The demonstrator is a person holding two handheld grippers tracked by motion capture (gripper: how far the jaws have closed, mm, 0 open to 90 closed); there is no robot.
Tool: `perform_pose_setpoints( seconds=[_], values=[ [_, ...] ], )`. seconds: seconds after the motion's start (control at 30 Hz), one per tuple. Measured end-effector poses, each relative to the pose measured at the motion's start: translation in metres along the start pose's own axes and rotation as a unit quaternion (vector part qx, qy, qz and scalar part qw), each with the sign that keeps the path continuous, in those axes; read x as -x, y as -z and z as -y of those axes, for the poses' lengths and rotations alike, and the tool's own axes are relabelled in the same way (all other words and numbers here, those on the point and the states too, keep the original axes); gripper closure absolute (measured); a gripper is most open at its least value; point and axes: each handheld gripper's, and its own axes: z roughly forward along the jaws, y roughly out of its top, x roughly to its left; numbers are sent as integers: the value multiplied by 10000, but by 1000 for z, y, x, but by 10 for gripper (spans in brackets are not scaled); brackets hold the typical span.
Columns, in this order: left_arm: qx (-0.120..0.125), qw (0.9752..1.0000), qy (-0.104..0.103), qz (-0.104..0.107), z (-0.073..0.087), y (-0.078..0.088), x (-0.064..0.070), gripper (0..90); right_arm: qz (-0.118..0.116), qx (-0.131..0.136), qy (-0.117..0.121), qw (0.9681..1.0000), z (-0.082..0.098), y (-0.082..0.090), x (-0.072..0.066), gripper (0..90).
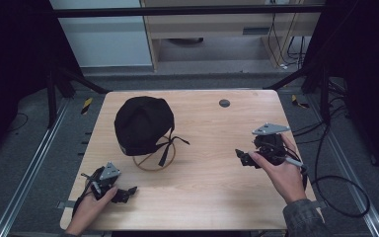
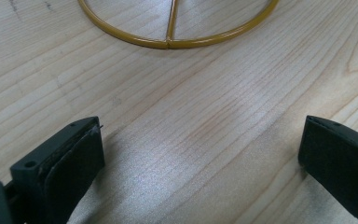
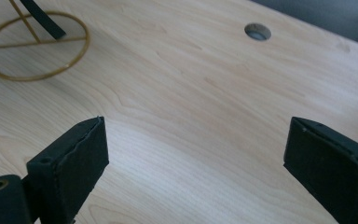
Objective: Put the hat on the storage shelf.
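Domed black cap (image 1: 143,124), round brass-wire stand (image 1: 154,159)

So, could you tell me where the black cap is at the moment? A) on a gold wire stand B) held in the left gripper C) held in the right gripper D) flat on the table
A: the cap sits on the stand, and both grippers are open and apart from it.

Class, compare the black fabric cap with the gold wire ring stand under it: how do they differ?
The black fabric cap is dark, soft and domed; the gold wire ring stand is a thin, shiny, rigid hoop with spokes. The cap sits raised, while the ring lies flat on the wooden table. Both are round in outline.
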Motion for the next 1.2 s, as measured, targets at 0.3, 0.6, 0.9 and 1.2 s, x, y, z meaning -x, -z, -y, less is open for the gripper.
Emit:
perform_pose_setpoints(
  seconds=[0.3, 0.6, 0.9, 1.2],
  values=[
    [0, 10000, 0, -1, 0, 0, 0, 0, 17, -150, -247, 9996, 27, -12, 9, 70],
    [0, 10000, 0, 0, 0, 0, 0, 0, 31, -238, -260, 9994, 41, -15, 9, 72],
    [-1, 10000, 7, -2, 0, 0, 0, 0, 11, -287, -359, 9989, 52, -18, 11, 77],
    [1, 10000, 11, -2, 0, 0, 0, 0, -38, -344, -306, 9989, 60, -24, 6, 85]
  ],
)
